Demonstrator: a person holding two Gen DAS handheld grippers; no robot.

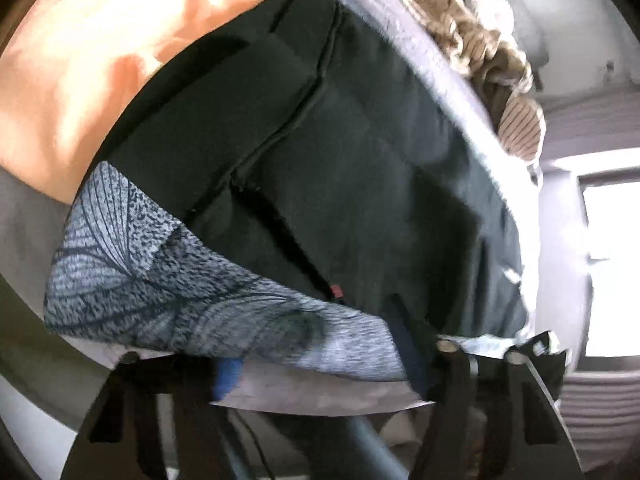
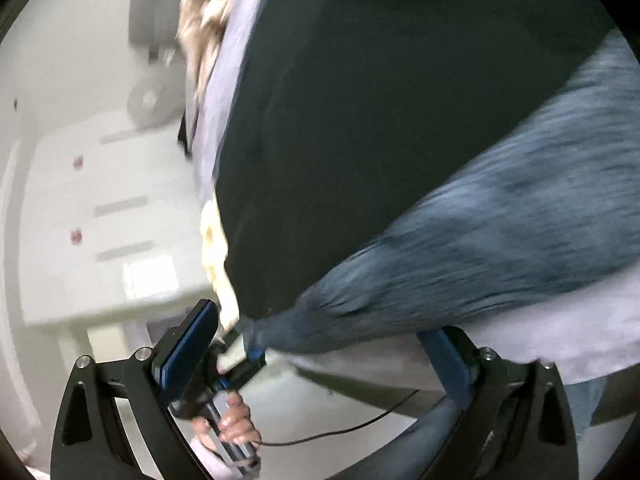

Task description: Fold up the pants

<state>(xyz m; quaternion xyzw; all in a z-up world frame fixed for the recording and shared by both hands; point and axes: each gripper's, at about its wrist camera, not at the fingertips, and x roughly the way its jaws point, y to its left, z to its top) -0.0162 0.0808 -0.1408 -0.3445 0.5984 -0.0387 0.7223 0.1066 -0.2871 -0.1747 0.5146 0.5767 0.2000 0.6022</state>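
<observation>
Left wrist view, left to right:
- Orange cloth [image 1: 80,80], rumpled, at the far left, beside the dark garment.
- Grey-blue leaf-patterned fabric [image 1: 160,280], overlapping the near edge of the black pants [image 1: 340,160]. Its near hem runs across between my left gripper's [image 1: 320,368] fingers.
- The black pants lie spread flat on the pale lavender sheet [image 1: 420,52], filling the middle of the view. I see a long seam and a small red tag [image 1: 336,291].
- Beige knitted blanket [image 1: 472,32] and a striped item [image 1: 520,128], past the sheet's far edge.
- Bright window [image 1: 608,260], far right.

Right wrist view, left to right:
- White drawer unit [image 2: 100,220], blurred, in the background.
- A hand [image 2: 236,420] grips the left gripper's handle. The patterned fabric narrows to a gathered point at that gripper's jaws, so I read them as clamped on its end.
- My right gripper [image 2: 316,356] has its fingers wide apart and nothing pinched. The patterned fabric stretches from the left gripper up to the right, passing above the right finger.
- The black pants fill the upper middle.
</observation>
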